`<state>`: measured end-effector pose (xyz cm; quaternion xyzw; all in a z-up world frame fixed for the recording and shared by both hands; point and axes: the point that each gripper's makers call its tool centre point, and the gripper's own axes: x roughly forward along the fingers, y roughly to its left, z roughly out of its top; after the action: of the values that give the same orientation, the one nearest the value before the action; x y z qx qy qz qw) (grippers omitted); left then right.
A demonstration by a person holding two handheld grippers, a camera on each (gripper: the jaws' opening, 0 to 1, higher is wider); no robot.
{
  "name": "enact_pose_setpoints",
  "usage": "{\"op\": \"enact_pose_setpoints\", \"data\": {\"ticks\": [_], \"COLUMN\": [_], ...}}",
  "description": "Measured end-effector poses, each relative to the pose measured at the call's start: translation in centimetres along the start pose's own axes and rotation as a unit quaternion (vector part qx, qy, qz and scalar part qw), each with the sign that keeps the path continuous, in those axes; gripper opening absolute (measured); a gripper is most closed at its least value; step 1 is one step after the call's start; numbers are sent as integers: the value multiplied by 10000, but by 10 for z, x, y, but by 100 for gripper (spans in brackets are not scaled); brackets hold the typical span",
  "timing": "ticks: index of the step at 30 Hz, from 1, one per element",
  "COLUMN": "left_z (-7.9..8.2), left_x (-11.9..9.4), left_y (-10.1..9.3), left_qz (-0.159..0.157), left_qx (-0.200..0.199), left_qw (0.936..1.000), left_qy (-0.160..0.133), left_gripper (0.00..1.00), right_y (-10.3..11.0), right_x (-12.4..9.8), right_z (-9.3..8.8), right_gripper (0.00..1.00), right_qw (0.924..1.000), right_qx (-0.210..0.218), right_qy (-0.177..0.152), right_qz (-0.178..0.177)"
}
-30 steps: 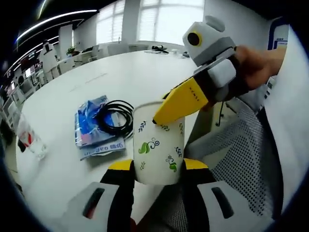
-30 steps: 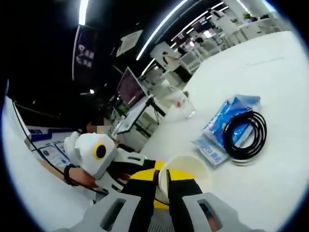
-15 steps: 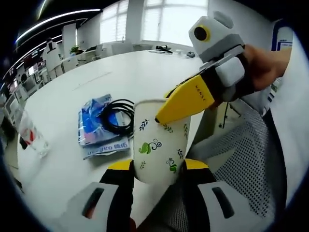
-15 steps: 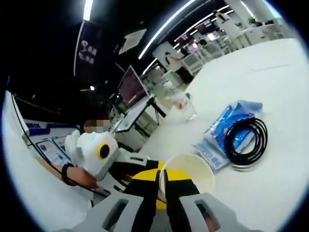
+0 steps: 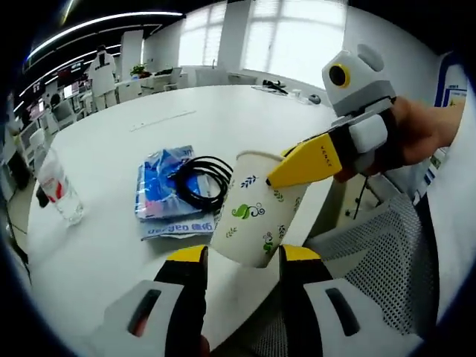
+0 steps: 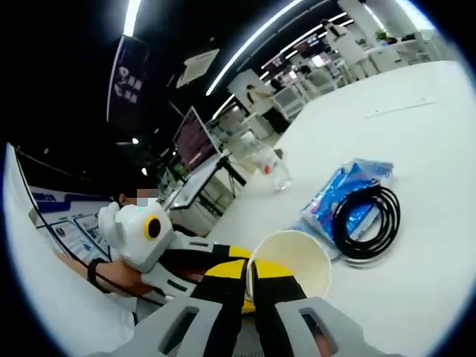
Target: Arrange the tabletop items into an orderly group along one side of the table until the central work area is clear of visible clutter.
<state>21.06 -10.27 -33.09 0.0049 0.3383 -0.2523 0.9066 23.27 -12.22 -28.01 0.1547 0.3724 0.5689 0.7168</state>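
the right gripper (image 6: pixel 251 286) is clenched on the rim of the paper cup (image 6: pixel 291 262), one yellow jaw inside the wall and one outside, and in the left gripper view it (image 5: pixel 277 177) reaches in from the right, pinching that same lip. the left gripper (image 5: pixel 242 260) has its jaws spread to either side of the cup's (image 5: pixel 256 216) lower body; whether they press on it i cannot tell. the cup hangs tilted in the air above the near edge of the white table (image 5: pixel 104 238). it is thin white paper printed with green leaf curls, tapered, with a rolled lip, and looks empty: very light, easily crushed, so i would judge the rim the stiffest hold and the side wall good only for a gentle squeeze. further out on the table lies a glossy blue plastic packet (image 5: pixel 165 192), limp and probably slippery, with a black coiled cable (image 5: pixel 207 181) lying on top of it, springy and apt to unwind. near the far edge stands a clear plastic bottle (image 5: pixel 58 186) with a red label, upright and well apart.
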Motion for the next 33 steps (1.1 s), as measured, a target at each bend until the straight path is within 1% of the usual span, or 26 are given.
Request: {"op": "enact_pose_setpoints", "data": {"ticks": [2, 4, 8, 10, 13, 17, 18, 20, 21, 29, 31, 33], "left_z": [3, 3, 3, 3, 1, 1, 0, -1, -1, -10, -13, -16], "left_x": [-1, -3, -7, -9, -14, -20, -24, -26, -29, -52, -57, -63], "left_y": [0, 12, 24, 29, 44, 59, 67, 72, 76, 103, 109, 116], "left_qz": [61, 149, 318, 389, 547, 762, 851, 898, 972, 1308, 1353, 1414], "left_qx": [-117, -224, -437, -522, -676, -924, -1002, -1064, -1128, -1408, -1525, -1552], "left_qw": [9999, 9995, 9982, 9974, 9955, 9914, 9896, 9883, 9867, 9785, 9757, 9746], "left_qy": [-76, -139, -251, -299, -382, -531, -580, -620, -657, -754, -802, -785], "left_gripper": [37, 37, 37, 37, 38, 38, 38, 39, 39, 42, 46, 48], "right_y": [-4, -7, -14, -13, -14, -15, -15, -16, -17, -18, -17, -17], "right_x": [0, -1, -2, -3, -3, -3, -4, -4, -4, -3, -2, -1], "right_z": [3, 4, 6, 5, 4, 3, 3, 3, 2, 1, 2, 3], "right_gripper": [0, 0, 0, 0, 0, 0, 0, 0, 0, 0, 0, 0], "right_qw": [10000, 10000, 9999, 9999, 9999, 9998, 9997, 9997, 9997, 9994, 9993, 9993], "right_qx": [6, 7, 29, 29, 30, 36, 45, 55, 59, 86, 119, 141], "right_qy": [-16, -26, -23, -9, 20, 56, 56, 64, 78, 136, 142, 125], "right_qz": [-27, -62, -127, -142, -166, -199, -214, -225, -235, -295, -327, -334]}}
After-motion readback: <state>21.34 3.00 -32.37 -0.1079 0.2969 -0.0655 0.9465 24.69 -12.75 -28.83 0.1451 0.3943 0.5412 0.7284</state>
